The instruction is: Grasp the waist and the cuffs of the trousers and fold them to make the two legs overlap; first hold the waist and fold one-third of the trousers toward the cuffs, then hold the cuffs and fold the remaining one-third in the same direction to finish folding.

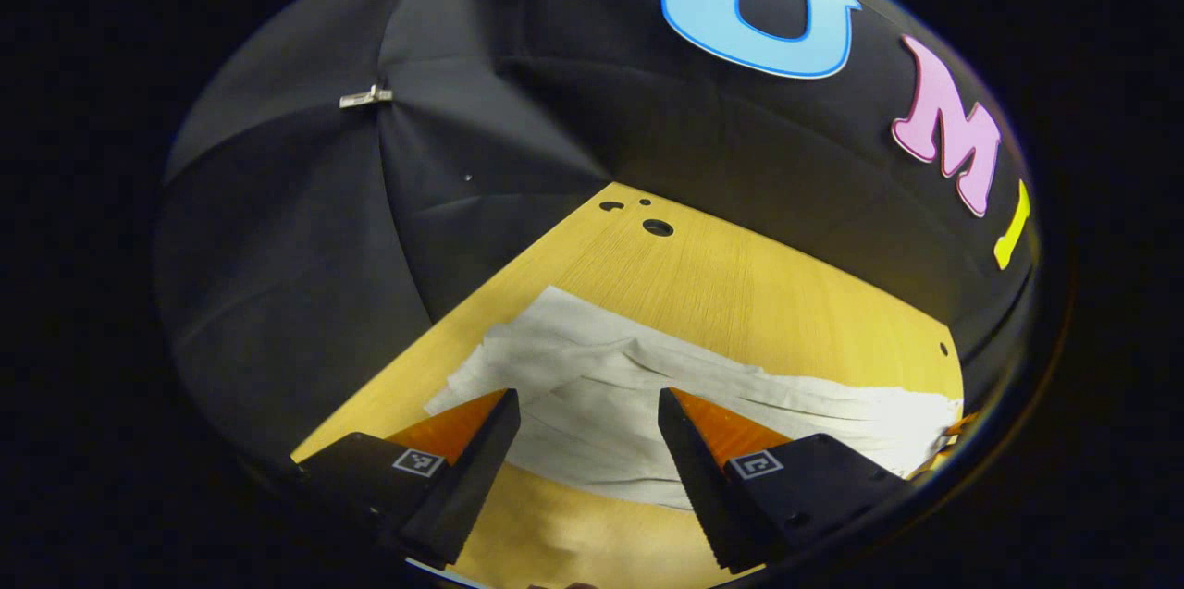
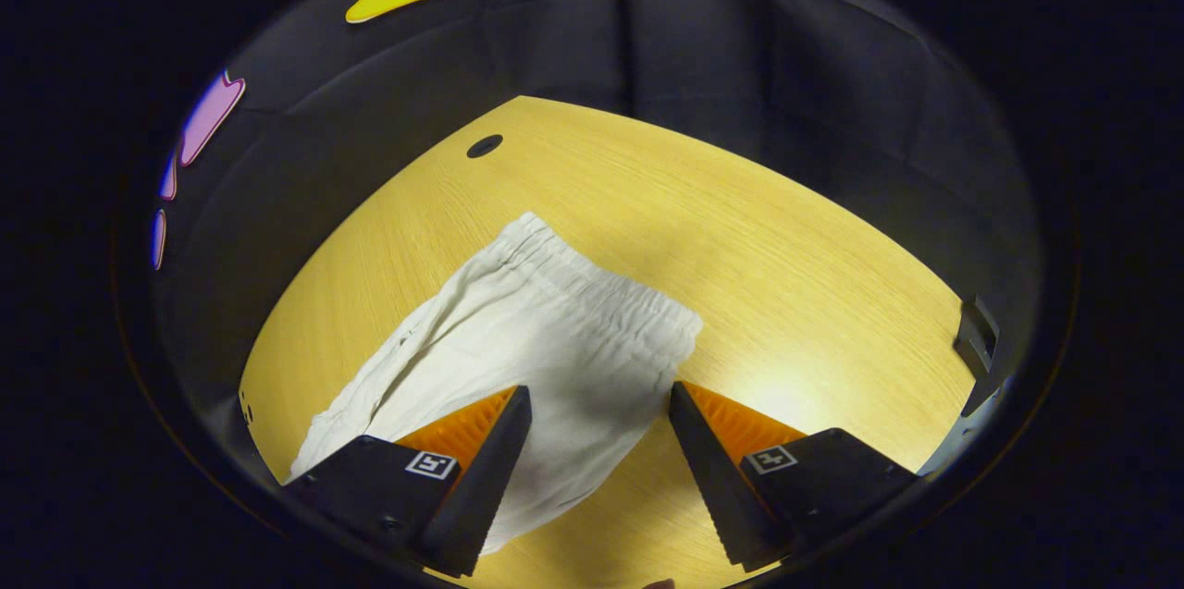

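A: Two grippers, one garment. How do the fingers stand?

B: Left gripper (image 1: 589,404), left gripper view: fingers spread wide, nothing between them, raised above the trousers (image 1: 647,395) with no visible contact. Right gripper (image 2: 599,399), right gripper view: fingers likewise spread wide and holding nothing, poised over the trousers (image 2: 546,339).

A: Where does the garment lie?

B: One pair of pale trousers lies flat on the wooden table (image 1: 768,293). In the right gripper view the gathered elastic waist (image 2: 601,279) is the far end of the cloth, and the body of the garment runs down toward the lower left. In the left gripper view the cloth stretches crosswise, creased, from the table's left edge toward the right.

A: Count of other items?

B: One large round hole (image 1: 658,227) with two smaller ones beside it near the table's far corner, and one metal clip (image 1: 365,96) on the booth wall.

A: Open room?

B: Bare table (image 2: 786,228) lies beyond the waist and to its right. The garment's lower left end lies near the table's edge.
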